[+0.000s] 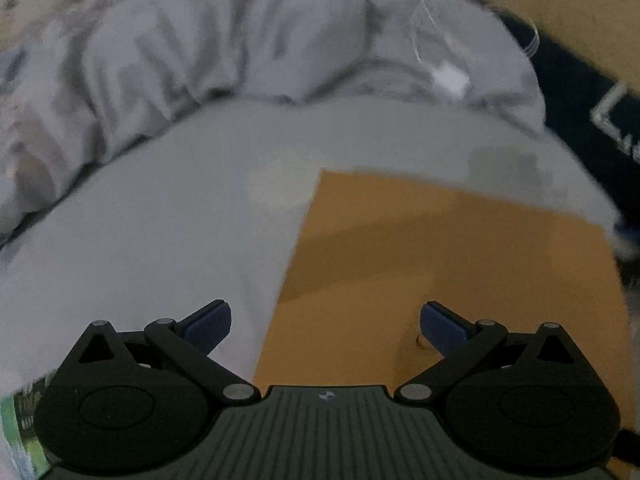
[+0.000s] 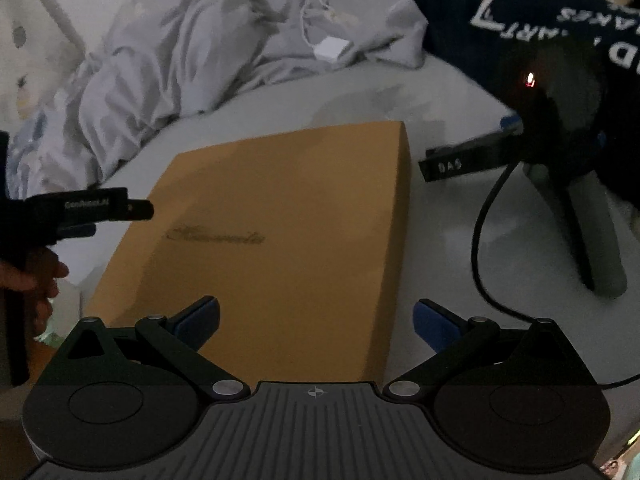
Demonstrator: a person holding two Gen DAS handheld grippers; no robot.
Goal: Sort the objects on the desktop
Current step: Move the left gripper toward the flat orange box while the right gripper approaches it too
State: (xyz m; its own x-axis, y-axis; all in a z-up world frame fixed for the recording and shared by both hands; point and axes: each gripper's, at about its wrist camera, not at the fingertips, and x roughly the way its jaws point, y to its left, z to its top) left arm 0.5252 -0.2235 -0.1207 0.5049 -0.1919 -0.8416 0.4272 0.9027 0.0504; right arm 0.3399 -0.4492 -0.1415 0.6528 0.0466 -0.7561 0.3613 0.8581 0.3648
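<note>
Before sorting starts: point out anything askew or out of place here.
The tan box lies skewed on the white surface, and a black cable trails loose beside it. Crumpled grey bedding is heaped behind. Nothing looks spilled or damaged.

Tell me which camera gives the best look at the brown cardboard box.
The right wrist view. It shows the brown cardboard box nearly whole, with the faint script on its top and its far and right edges against the white surface. The left wrist view catches only part of the box, blurred, with no print visible.
</note>
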